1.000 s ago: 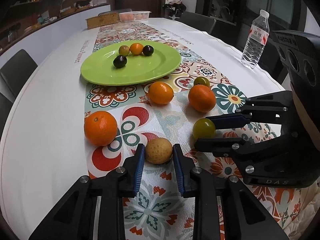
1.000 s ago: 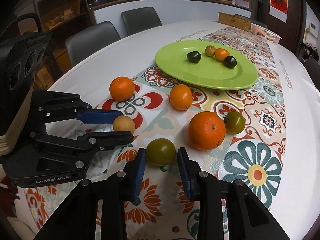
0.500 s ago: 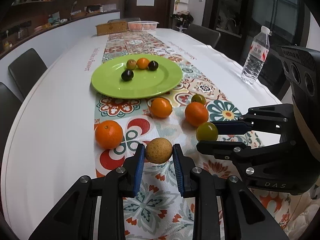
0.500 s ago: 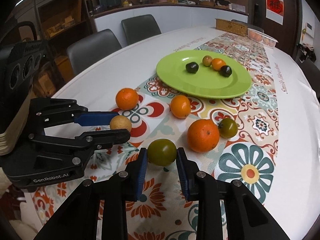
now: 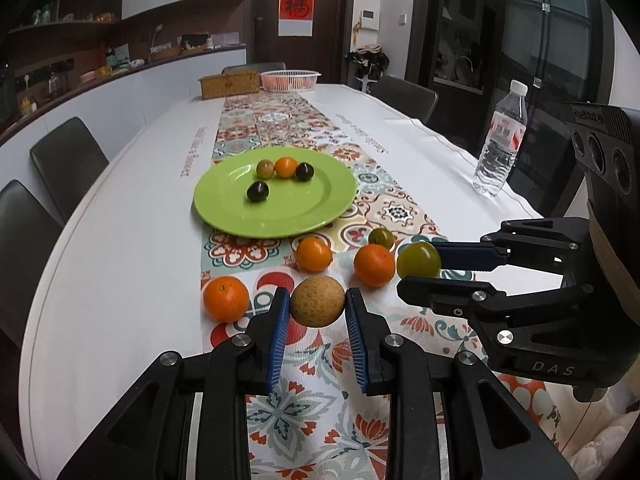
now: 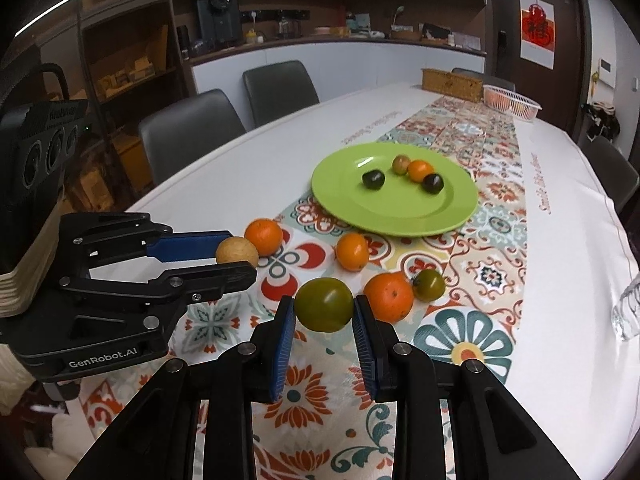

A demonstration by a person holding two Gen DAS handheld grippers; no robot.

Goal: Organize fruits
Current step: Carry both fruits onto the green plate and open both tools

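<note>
Dining room, long table (image 5: 120, 264) with patterned runner. Left gripper (image 5: 317, 322) clamped on tan round fruit (image 5: 317, 306); right gripper (image 6: 324, 322) clamped on green tomato (image 6: 324, 309); both held above runner. Green plate (image 5: 224, 216) at 12 o'clock, four small fruits on it. Judgement: carry level, lower onto bare plate area, release gently to avoid rolling. Held fruits near-spherical; no long axis, heading not discernible

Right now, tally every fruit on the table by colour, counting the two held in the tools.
Round orange fruits: 4 (3 on the patterned runner, 1 on the green plate)
Green tomato-like fruits: 3 (1 in the right tool)
Dark, nearly black fruits: 2
Tan speckled round fruit: 1, in the left tool
Total: 10
</note>
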